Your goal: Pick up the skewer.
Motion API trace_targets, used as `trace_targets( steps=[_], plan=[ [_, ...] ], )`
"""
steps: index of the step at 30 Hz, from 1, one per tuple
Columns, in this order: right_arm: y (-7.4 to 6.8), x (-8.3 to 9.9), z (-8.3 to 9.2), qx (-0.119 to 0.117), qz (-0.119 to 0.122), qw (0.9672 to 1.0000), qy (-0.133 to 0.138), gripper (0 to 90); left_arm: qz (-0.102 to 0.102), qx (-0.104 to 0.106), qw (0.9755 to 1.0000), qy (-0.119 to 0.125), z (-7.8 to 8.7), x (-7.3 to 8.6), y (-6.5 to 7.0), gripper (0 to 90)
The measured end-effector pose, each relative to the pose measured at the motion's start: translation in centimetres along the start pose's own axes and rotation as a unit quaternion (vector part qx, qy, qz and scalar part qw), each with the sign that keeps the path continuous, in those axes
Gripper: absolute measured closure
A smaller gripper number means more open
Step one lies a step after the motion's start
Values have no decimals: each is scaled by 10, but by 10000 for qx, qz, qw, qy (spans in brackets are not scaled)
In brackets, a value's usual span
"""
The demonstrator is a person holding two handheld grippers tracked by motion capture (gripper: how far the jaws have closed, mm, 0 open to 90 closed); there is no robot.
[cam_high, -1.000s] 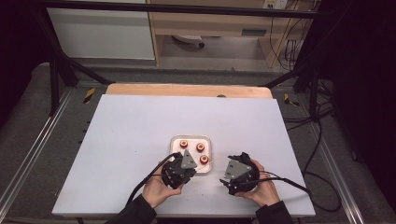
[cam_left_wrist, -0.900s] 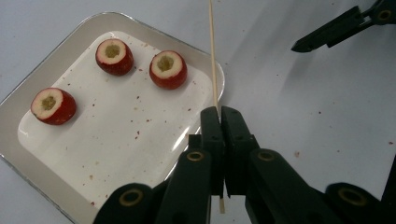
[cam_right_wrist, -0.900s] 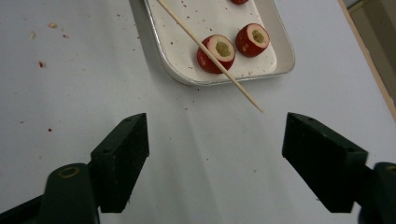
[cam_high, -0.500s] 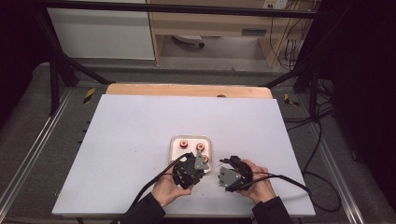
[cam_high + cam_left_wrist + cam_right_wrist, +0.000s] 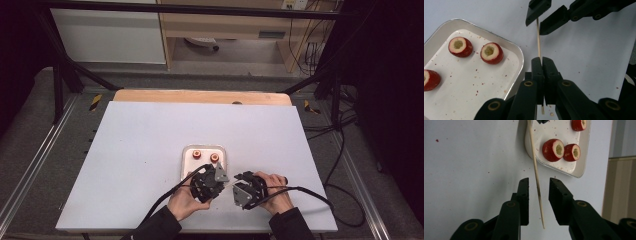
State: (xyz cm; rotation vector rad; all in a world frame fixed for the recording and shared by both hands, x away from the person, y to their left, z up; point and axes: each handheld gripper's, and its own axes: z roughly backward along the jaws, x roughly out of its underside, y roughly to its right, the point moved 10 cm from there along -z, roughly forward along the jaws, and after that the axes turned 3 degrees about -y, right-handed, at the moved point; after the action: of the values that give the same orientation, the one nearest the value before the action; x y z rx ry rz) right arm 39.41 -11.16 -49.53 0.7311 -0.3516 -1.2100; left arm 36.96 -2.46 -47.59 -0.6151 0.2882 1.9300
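White and bare, the table carries a small metal tray near its front edge, and a wooden board lies along the far edge. Behind it stand a dark frame and a light cabinet.

On the tray lie three red fruit pieces with hollowed pale centres; small red crumbs are scattered around them.

Just beside the tray, the left gripper is closed on a thin wooden skewer, which rises upright from between its jaws. The right gripper comes from the opposite side; its jaws have just been closing, and the skewer stands between them, but the pads are still apart from it. In the right gripper view the skewer crosses in front of the tray's corner.

Both hands rest low at the table's front edge, close together.
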Motion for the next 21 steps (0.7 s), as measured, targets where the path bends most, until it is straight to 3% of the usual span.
trace_targets(
  steps=[13, 21],
  plan=[
    [-4, 0, -1, 58, 576, 9983, -13, 881, -45, 32, 10000, -27, 1, 1, 2, 888],
    [-2, -1, 1, 127, 916, 9957, -40, 890, 6, 188, 9998, -73, 0, 3, 2, 872]
  ],
)
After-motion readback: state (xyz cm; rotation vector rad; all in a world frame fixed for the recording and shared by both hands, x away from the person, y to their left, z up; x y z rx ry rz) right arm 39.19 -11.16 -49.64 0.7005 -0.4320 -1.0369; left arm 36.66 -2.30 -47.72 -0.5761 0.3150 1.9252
